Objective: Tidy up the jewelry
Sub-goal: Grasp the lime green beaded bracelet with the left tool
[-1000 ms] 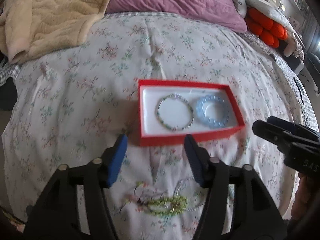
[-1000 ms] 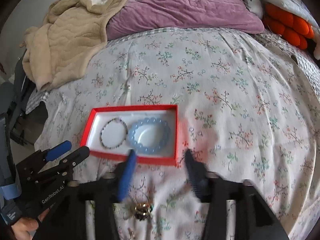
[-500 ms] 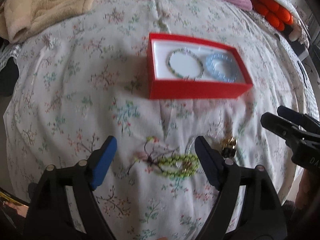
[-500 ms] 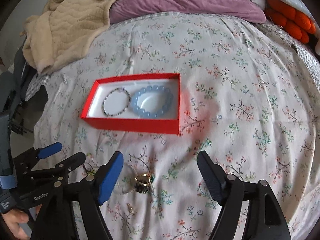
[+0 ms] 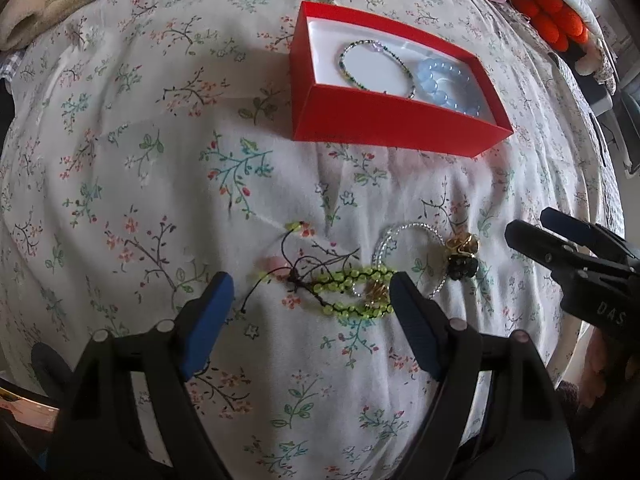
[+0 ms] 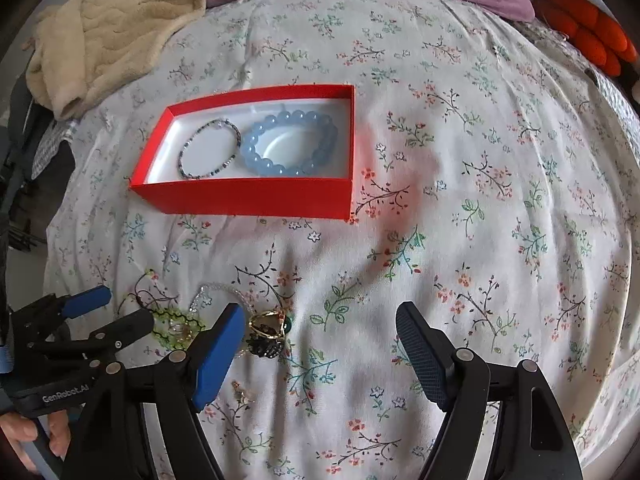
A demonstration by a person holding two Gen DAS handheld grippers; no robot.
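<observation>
A: Left wrist view: my left gripper (image 5: 310, 294) hangs over the green bracelet (image 5: 348, 290) on the bedspread (image 5: 140, 128), near the red box (image 5: 384, 124). Jaws wide, empty.

B: Handling?

A: Light, floppy, cords snag. I'd pinch the beaded band. My right gripper (image 6: 320, 328) gapes empty too. Both have dropped closer and just spread since earlier.

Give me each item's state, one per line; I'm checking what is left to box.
red box: open, no lid
blue bead bracelet: in box
thin bead bracelet: in box
green bead bracelet: loose on bedspread
clear bead bracelet: loose on bedspread
gold-and-black piece: on bedspread
left gripper: open
right gripper: open
</observation>
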